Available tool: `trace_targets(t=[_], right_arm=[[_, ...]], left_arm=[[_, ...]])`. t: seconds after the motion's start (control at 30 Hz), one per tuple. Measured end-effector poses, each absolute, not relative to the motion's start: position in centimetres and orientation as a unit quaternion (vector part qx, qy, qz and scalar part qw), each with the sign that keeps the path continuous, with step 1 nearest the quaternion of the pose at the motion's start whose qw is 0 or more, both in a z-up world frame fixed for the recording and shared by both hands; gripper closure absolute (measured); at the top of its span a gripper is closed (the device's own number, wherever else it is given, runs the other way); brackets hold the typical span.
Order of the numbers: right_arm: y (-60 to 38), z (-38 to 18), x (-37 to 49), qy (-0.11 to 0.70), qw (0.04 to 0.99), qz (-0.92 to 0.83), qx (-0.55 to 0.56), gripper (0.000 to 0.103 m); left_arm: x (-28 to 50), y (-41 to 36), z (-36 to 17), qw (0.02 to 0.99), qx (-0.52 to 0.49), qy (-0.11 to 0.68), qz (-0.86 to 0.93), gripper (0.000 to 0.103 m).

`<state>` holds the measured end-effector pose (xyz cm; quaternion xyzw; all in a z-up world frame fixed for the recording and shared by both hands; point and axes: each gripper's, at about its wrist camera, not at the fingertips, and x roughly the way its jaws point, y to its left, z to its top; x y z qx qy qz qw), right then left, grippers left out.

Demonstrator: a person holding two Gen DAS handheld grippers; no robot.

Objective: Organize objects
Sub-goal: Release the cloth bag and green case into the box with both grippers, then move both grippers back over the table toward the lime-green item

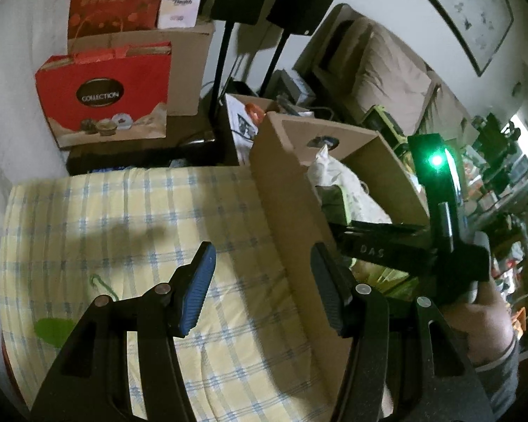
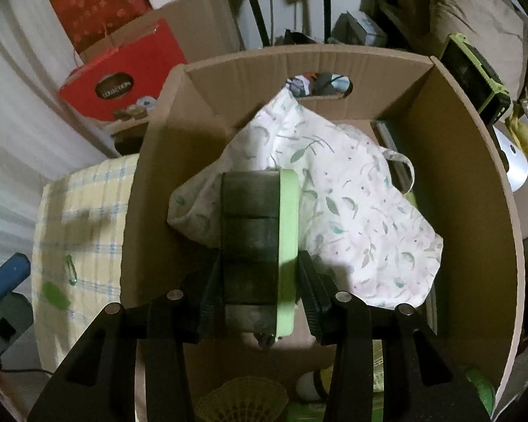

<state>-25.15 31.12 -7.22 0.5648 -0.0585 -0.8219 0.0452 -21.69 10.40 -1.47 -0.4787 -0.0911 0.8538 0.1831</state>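
My right gripper (image 2: 258,267) is shut on a dark grey block with a pale green edge (image 2: 251,235). It holds the block tilted down over an open cardboard box (image 2: 475,211). A white floral cloth bag (image 2: 352,211) lies inside the box under the block. My left gripper (image 1: 264,277) stands open, its blue pad (image 1: 197,288) over a yellow checked cloth (image 1: 105,211), just left of the box wall (image 1: 288,190). Nothing is between its fingers. In the left wrist view a hand (image 1: 482,320) holds the other tool over the box.
A red gift bag (image 1: 102,95) and a taller brown box (image 1: 190,63) stand behind the cloth. Two black stands (image 1: 221,70) rise beside them. A green safety pin (image 2: 70,269) lies on the cloth. A shuttlecock (image 2: 243,401) sits low in the box. A sofa (image 1: 387,70) is behind.
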Motion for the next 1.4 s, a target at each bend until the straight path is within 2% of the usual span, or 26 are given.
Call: trace_targets(t=[0.3, 0.43, 0.5, 0.73, 0.77, 0.83, 1.07, 1.3, 1.4], right_arm=[[30.8, -7.5, -25.1, -0.050, 0.043, -0.812, 0.580, 0.057], [30.8, -6.4, -24.4, -0.042, 0.038, -0.827, 0.560, 0.041], [30.9, -5.3, -23.8, -0.037, 0.034, -0.837, 0.546, 0.038], [30.1, -1.1, -21.1, -0.043, 0.054, -0.876, 0.477, 0.036], [29.5, -0.4, -20.5, -0.036, 0.059, -0.883, 0.465, 0.036], [28.5, 0.3, -19.7, -0.027, 0.066, -0.890, 0.451, 0.034], [24.7, 1.9, -17.7, -0.014, 0.102, -0.900, 0.424, 0.034], [21.4, 1.1, -16.6, 0.011, 0.119, -0.900, 0.418, 0.033], [20.3, 0.5, -16.4, 0.011, 0.125, -0.901, 0.416, 0.028]], left_arm=[[-20.9, 9.0, -2.3, 0.170, -0.478, -0.077, 0.858, 0.050], [-20.5, 8.3, -2.4, 0.166, -0.481, -0.071, 0.858, 0.049], [-20.2, 7.9, -2.3, 0.164, -0.479, -0.071, 0.860, 0.048], [-19.0, 5.9, -1.6, 0.146, -0.466, -0.067, 0.870, 0.044], [-18.8, 5.6, -1.6, 0.141, -0.464, -0.067, 0.872, 0.033], [-18.5, 4.6, -1.3, 0.135, -0.456, -0.076, 0.877, 0.024], [-17.4, 0.9, -1.0, 0.114, -0.453, -0.092, 0.879, 0.022], [-16.0, -2.5, -1.8, 0.084, -0.462, -0.096, 0.877, 0.021], [-15.2, -3.6, -1.8, 0.071, -0.461, -0.089, 0.880, 0.021]])
